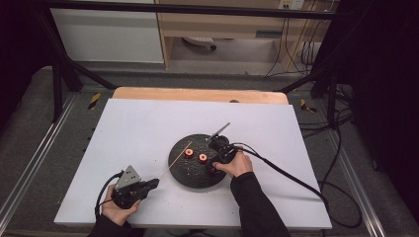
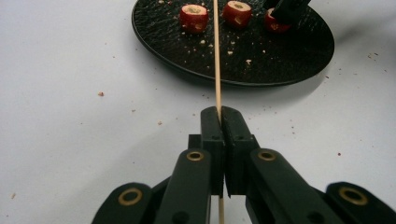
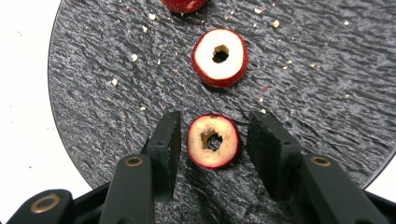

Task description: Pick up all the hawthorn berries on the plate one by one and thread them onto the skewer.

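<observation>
**White-topped table in a dim workshop**

A white board (image 1: 148, 128) covers a wooden table (image 1: 197, 94). Black frame bars (image 1: 64, 69) flank its far corners. Beyond stands pale wooden furniture (image 1: 222, 24), possibly shelving, with cables (image 1: 296, 49) hanging over grey floor (image 1: 29, 113).

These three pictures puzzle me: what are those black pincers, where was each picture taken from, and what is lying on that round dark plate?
No machine works here: a person holds a hand tool with two black jaws in each hand. The high view looks down on the white table from above. The other two pictures come from small cameras riding on the tools, looking along their jaws.

On the table lies a round black plate strewn with crumbs, bearing three red fruit pieces, each with a hole through the middle.

The left gripper is shut on a thin wooden skewer that points out over the plate.

The right gripper has its jaws on either side of the nearest fruit piece; a small gap shows on both sides, so they do not press it yet.
</observation>
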Demonstrator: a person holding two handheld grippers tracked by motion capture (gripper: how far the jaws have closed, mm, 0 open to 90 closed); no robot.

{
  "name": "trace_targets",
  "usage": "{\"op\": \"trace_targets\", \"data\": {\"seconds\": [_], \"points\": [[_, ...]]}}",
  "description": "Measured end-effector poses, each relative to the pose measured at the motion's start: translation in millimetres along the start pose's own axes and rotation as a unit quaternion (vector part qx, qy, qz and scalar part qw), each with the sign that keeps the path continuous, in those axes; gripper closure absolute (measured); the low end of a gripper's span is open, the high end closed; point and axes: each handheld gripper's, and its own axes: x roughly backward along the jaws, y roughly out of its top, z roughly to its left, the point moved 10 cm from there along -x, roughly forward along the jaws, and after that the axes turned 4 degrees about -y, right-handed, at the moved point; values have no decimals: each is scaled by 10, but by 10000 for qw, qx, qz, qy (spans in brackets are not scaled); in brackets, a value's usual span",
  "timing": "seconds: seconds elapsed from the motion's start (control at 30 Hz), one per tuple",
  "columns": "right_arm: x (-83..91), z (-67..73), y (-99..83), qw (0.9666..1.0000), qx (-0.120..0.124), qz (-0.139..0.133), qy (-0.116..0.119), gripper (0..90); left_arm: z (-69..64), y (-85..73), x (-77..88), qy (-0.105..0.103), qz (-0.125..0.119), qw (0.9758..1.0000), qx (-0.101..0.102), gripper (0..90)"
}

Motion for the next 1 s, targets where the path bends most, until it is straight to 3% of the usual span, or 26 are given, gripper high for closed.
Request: {"op": "trace_targets", "data": {"seconds": [0.13,0.23,0.63,0.83,1.0], "points": [[0,18,2,9999,-137,34,62,584,-2,-3,-3,-6,17,10000,-9,881],[-6,-3,-9,9999,-73,89,42,597,-4,-4,-4,-7,21,10000,-17,880],[-13,13,-11,9995,-247,173,123,619,-8,-2,-4,-8,17,10000,-27,880],[85,37,35,9993,-304,-88,217,621,-13,5,3,-2,-5,10000,-38,880],[223,54,97,9976,-349,-534,283,621,-29,13,1,1,-34,10000,-51,881]]}}
